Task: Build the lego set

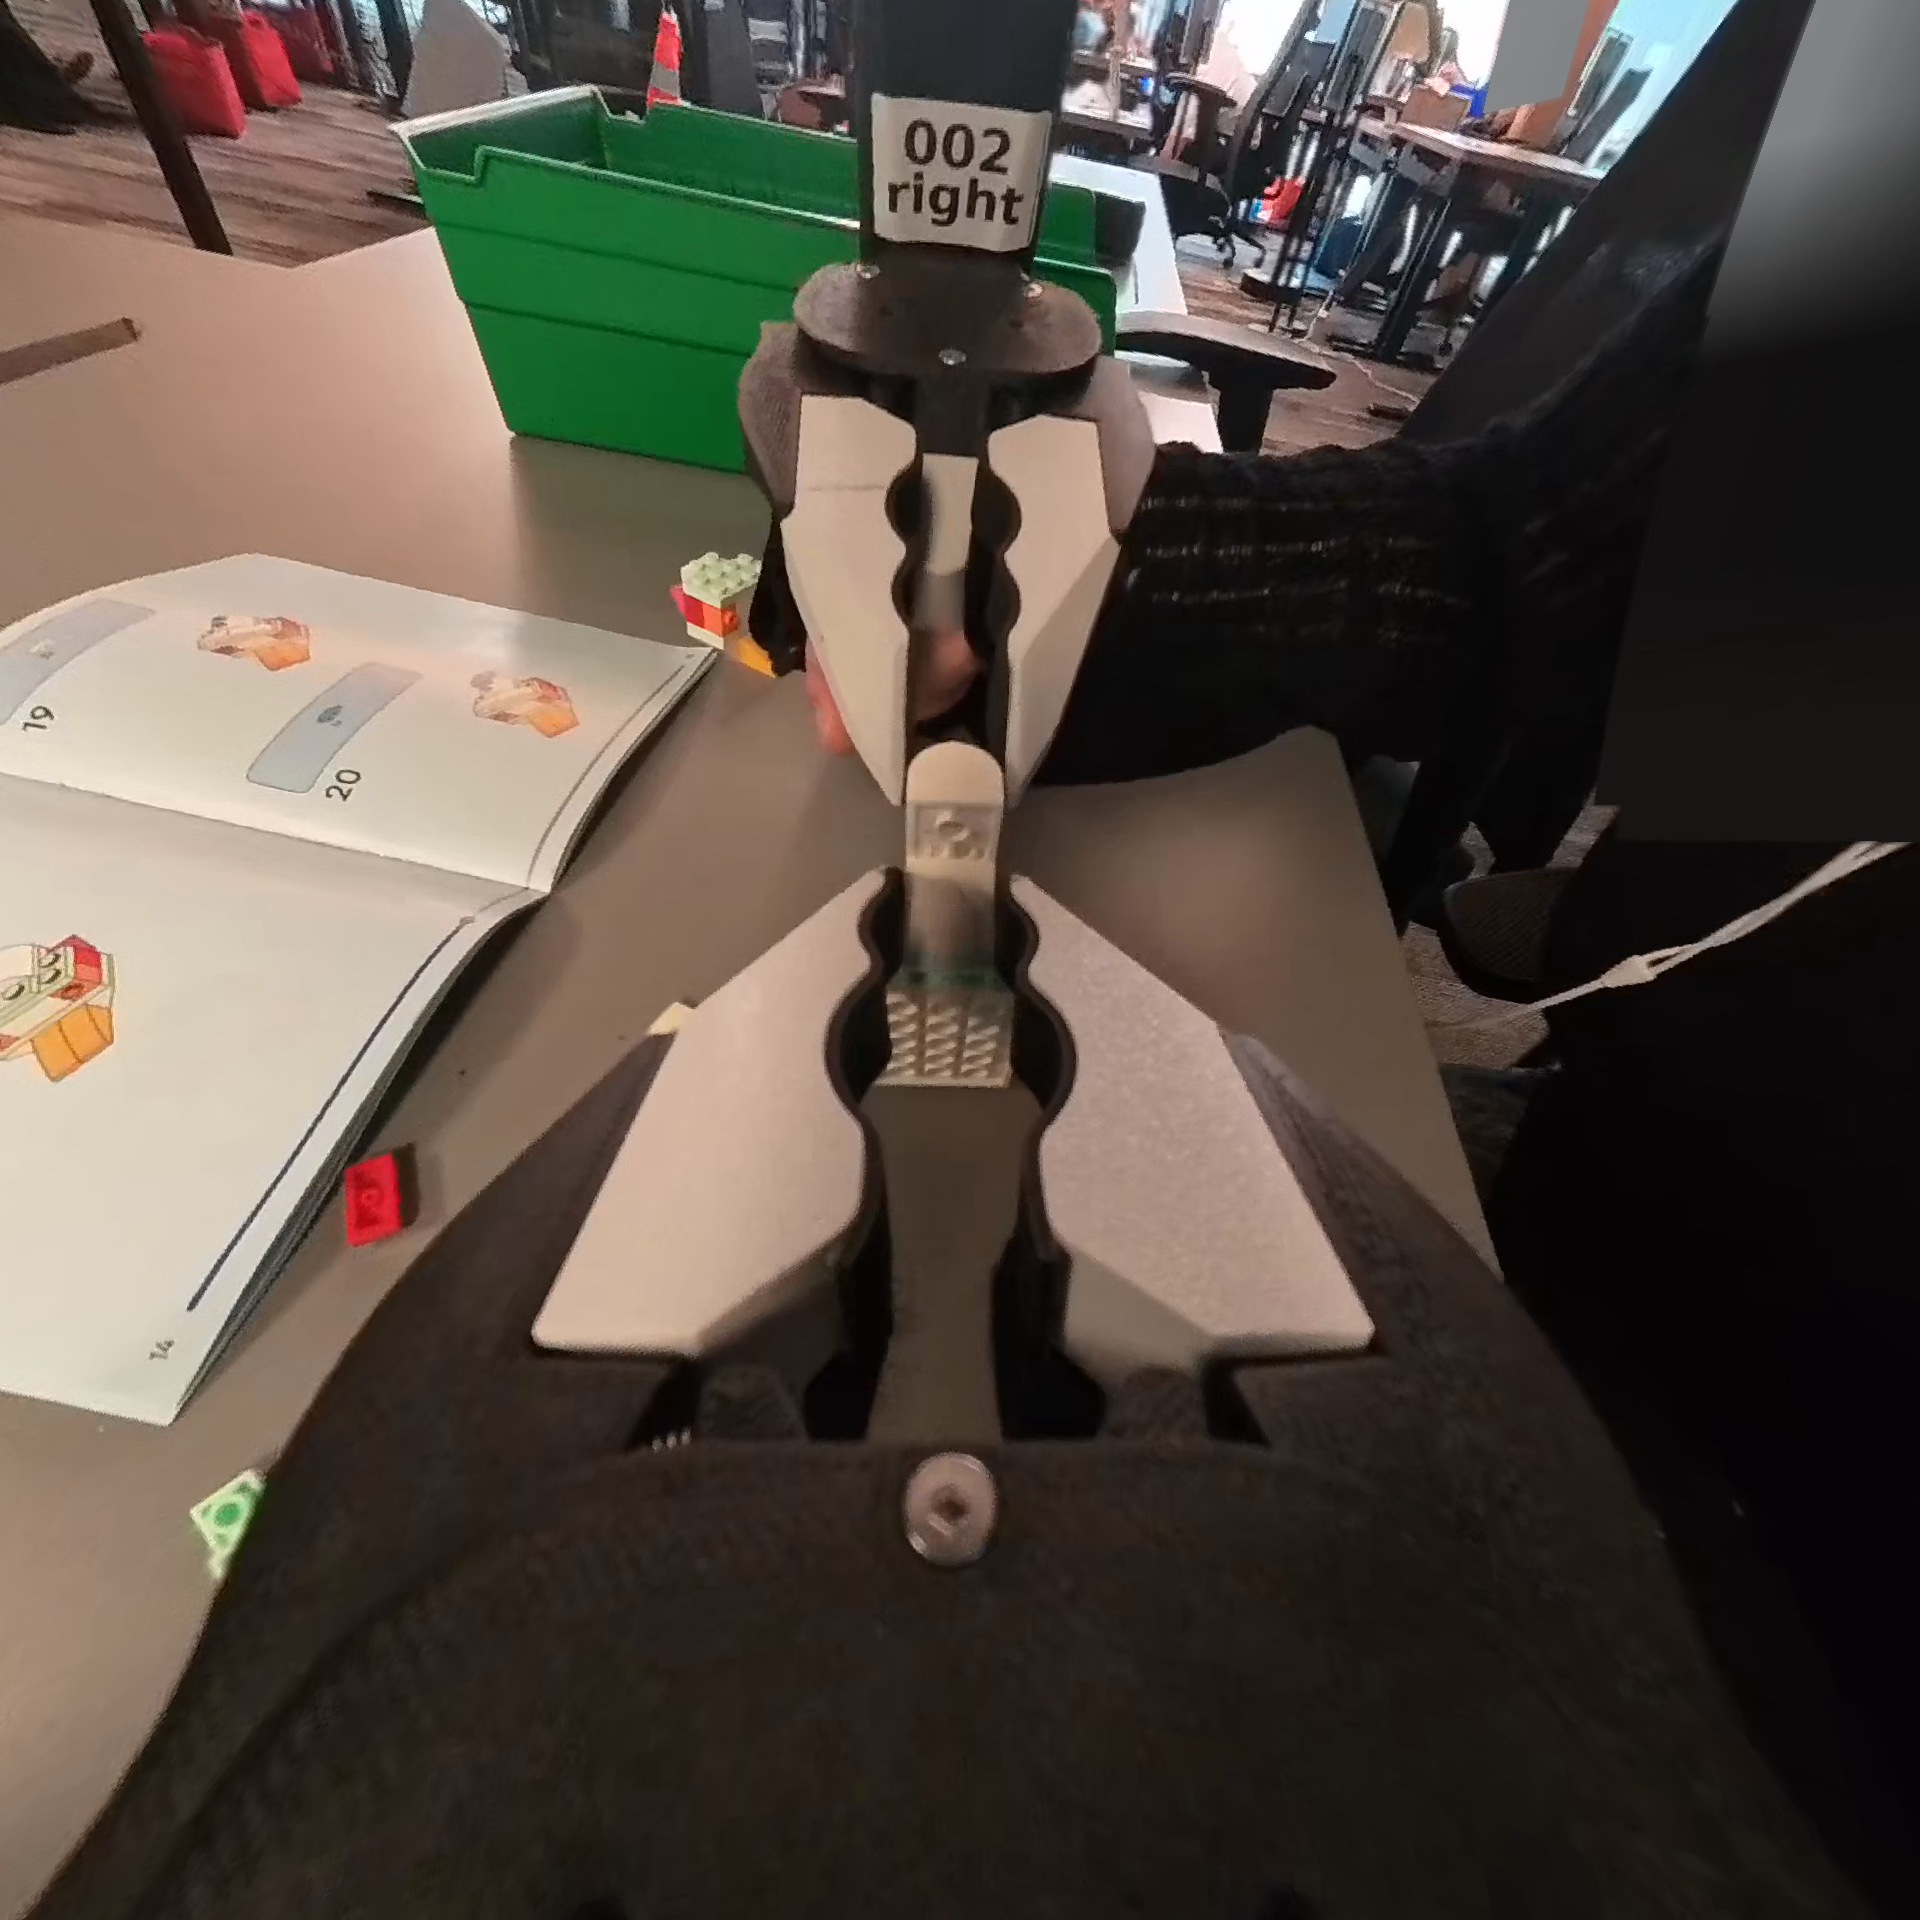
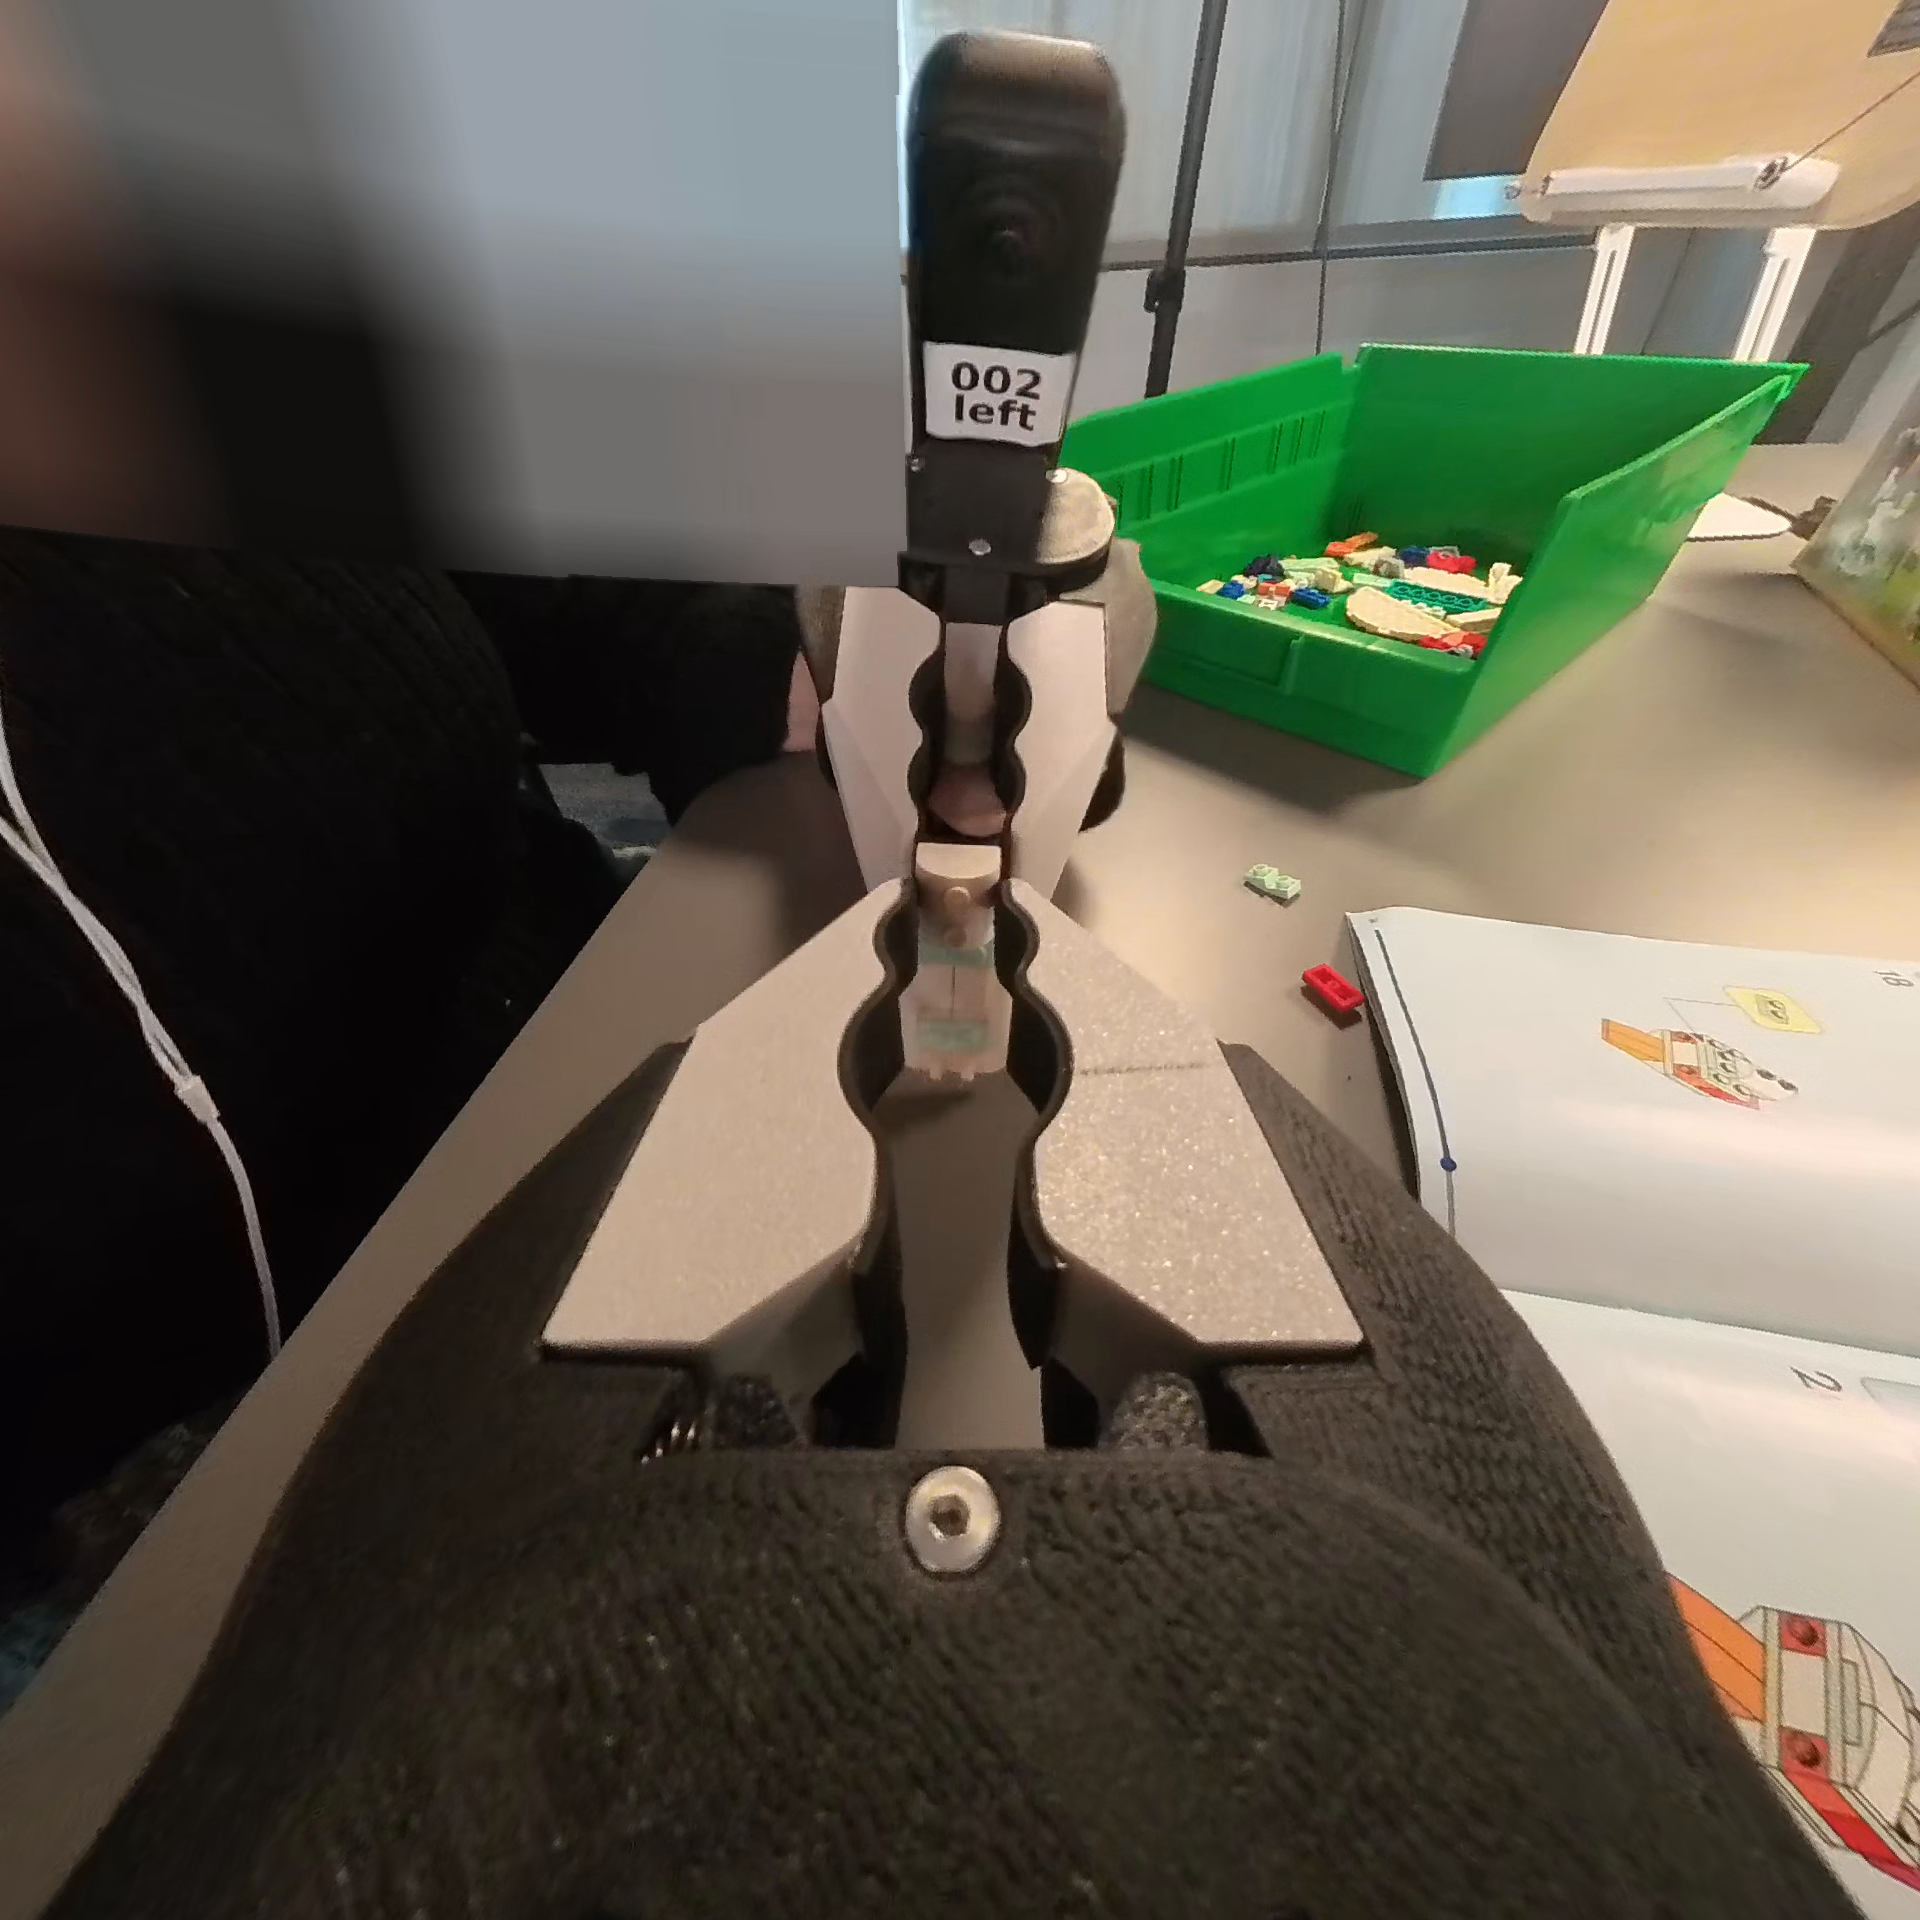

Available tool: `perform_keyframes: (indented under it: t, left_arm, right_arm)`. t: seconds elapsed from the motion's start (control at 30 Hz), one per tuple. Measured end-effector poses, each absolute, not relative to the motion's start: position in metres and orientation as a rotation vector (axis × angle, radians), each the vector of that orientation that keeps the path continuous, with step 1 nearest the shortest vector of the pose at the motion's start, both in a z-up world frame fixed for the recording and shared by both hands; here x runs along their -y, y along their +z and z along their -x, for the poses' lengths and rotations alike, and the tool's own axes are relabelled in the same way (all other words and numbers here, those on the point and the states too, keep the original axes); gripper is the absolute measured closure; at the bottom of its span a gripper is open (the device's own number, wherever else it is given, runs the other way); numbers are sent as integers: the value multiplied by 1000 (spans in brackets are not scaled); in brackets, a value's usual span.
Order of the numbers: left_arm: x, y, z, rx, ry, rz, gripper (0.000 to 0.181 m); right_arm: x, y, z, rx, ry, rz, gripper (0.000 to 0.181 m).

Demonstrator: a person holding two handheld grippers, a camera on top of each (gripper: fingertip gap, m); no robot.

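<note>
Our left fingers are clenched on a small white sub-build, a stack of pale plates with a thin teal layer. Its rounded end pokes out toward the right fingers, which are clenched on the far end of the same stack. The two grippers meet tip to tip above the desk edge, so the piece bridges both.

We judge the step to be a join or a hand-over in mid-air: pressing two halves of the sub-build together, or regripping it. The next move calls for a straight push along the shared axis without twisting, as the studs could slip off line.

Both grippers are held level, pointing at each other, the dark sleeve reaching in from the side.

Farther out lie a red brick, the partly built model, the open booklet and the green bin of loose pieces.
</note>
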State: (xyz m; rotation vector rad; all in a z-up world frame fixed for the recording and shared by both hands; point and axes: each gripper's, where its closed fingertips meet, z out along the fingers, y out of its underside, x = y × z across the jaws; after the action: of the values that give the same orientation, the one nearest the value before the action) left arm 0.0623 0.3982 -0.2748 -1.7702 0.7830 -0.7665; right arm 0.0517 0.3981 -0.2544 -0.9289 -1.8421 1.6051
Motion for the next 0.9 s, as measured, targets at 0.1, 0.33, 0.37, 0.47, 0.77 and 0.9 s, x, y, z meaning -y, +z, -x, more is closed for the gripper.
perform_keyframes:
  t: [0.1, 0.33, 0.37, 0.47, 0.77, 0.9]
  left_arm:
    - [-398, -262, -61, -745, -773, 1686, 161]
    - [-395, -257, -63, -734, -862, 1657, 160]
    - [-395, -258, -63, -737, -861, 1662, 161]
    - [-396, -260, -63, -736, -863, 1674, 164]
    - [-397, -264, -65, -742, -864, 1707, 164]
    - [-397, -265, -64, -740, -849, 1715, 164]
  right_arm:
    - [-398, -256, -53, 1857, 1608, 930, 170]
    - [-395, -257, -53, 1876, 1599, 919, 170]
    - [-395, -257, -54, 1878, 1600, 919, 170]
    - [-395, -258, -54, 1883, 1597, 921, 170]
    - [-396, -258, -54, 1887, 1594, 926, 171]
    - [-396, -258, -54, 1882, 1587, 929, 170]
